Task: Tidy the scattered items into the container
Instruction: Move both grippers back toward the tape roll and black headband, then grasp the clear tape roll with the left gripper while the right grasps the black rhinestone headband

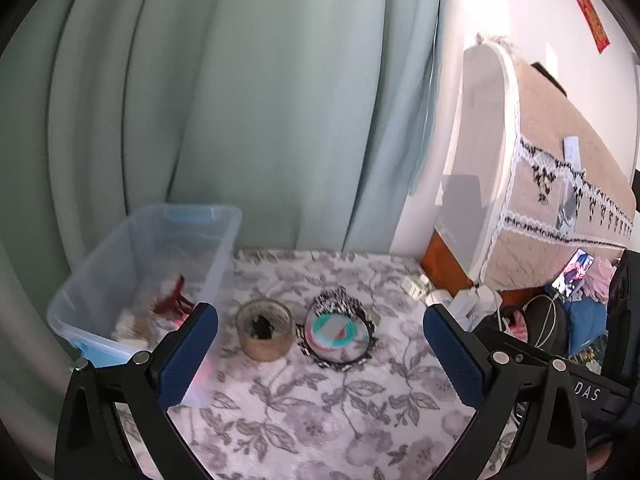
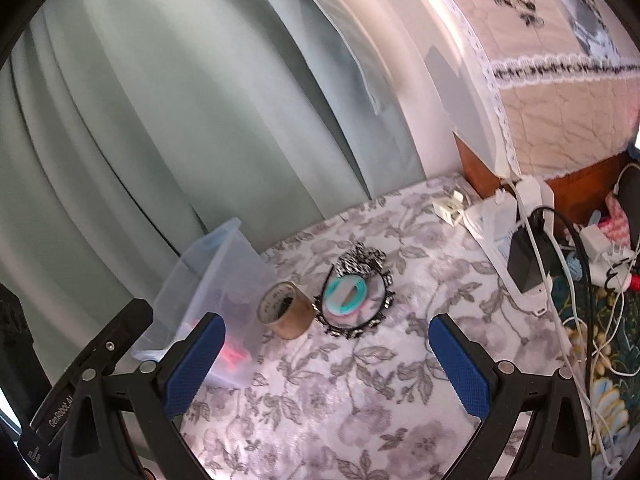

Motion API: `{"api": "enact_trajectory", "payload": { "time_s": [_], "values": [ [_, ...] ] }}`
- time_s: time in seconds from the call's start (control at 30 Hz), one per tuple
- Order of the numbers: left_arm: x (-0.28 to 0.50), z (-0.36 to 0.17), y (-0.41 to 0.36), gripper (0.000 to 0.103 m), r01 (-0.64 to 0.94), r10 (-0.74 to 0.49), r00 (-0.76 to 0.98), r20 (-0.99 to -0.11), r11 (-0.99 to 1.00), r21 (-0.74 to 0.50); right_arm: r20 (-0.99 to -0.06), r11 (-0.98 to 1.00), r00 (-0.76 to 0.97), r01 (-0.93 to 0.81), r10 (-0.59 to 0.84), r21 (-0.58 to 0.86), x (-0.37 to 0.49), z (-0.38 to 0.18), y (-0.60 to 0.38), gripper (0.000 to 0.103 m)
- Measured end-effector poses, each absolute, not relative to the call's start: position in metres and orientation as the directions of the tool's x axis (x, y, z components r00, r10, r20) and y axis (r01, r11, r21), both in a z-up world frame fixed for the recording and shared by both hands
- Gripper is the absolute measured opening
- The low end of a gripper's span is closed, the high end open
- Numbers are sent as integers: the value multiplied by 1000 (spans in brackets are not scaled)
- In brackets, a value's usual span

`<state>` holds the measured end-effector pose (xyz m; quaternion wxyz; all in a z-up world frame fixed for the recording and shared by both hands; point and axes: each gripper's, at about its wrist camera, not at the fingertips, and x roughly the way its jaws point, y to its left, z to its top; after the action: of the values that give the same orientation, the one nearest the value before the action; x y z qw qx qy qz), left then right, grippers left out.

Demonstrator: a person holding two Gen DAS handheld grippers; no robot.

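Note:
A clear plastic bin (image 1: 218, 248) (image 2: 224, 264) stands at the left on the floral cloth (image 1: 320, 412). A red hair claw (image 1: 174, 300) and other small items lie inside it. A roll of brown tape (image 1: 264, 330) (image 2: 286, 310) stands right of the bin. An oval hand mirror (image 1: 338, 332) (image 2: 354, 300) with a black ornate frame lies beside the tape, with a striped scrunchie (image 1: 340, 300) at its far end. My left gripper (image 1: 320, 356) is open and empty above the cloth, in front of tape and mirror. My right gripper (image 2: 326, 364) is open and empty, also short of them.
Green curtains (image 1: 240, 100) hang behind the table. A padded headboard with lace trim (image 1: 560, 140) stands at the right. A white power strip with a black charger and cables (image 2: 528, 248) lies at the right edge, with white clips (image 2: 450, 206) near the far corner.

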<state>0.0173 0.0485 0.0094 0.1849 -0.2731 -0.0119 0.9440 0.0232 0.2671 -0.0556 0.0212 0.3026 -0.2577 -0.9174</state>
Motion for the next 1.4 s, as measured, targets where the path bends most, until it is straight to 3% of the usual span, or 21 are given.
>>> {"api": "enact_trajectory", "payload": {
  "time_s": [0.33,0.57,0.7,1.1,1.4],
  "values": [
    [-18,-39,64,103,-347,359,-696,-621,-926,-146,-624,-860,-757,-174,-194,479,-5,-98,280,103],
    [-46,-74,73,103,-238,184,-672,-717,-971,-25,-698,-869,-683,-194,-213,455,-30,-128,281,103],
    [-66,-96,68,102,-183,153,-630,-762,-982,-46,-726,-865,-644,-195,-242,462,-43,-147,280,103],
    [-114,-137,91,102,-149,89,-600,-795,-989,1,-763,-888,-593,-167,-257,429,-82,-179,271,102],
    [-148,-160,86,99,-38,44,-597,-801,-999,-27,-763,-897,-591,-142,-262,418,-109,-194,270,88]
  ]
}}
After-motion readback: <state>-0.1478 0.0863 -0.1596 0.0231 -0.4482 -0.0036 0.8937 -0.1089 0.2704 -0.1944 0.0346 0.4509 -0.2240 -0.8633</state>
